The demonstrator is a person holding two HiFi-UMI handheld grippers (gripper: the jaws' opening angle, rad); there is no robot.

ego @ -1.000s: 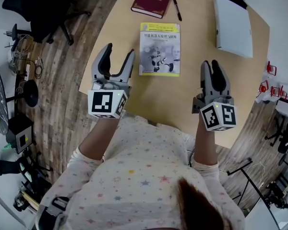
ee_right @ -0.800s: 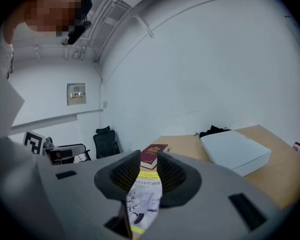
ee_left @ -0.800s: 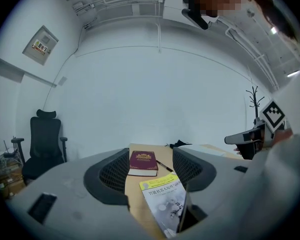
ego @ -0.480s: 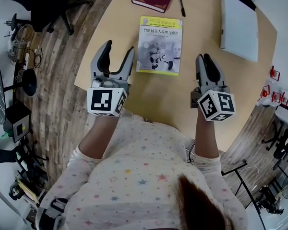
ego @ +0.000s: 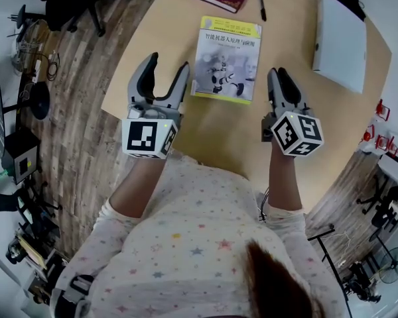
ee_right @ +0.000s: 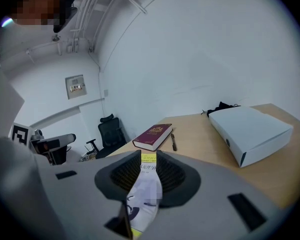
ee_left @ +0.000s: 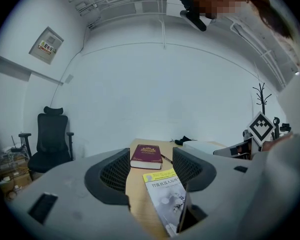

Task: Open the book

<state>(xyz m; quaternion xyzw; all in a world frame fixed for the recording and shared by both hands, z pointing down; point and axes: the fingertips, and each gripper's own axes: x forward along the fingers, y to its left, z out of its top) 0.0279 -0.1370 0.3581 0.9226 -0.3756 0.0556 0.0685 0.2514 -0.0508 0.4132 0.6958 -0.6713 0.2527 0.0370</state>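
Yellow-topped book [ego: 225,58] lies closed on the table [ego: 212,134], upper centre of the head view. The 2 claws have edged closer, and the right gripper [ego: 278,73] is now just beside its lower right corner.

Left gripper view: the left gripper [ee_left: 150,166] is spread wide and empty.

Right gripper view: the gap is narrow and empty. Opening looks about to begin.

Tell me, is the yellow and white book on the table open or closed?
Closed. The book lies flat on the table with its front cover facing up and no inner pages showing.
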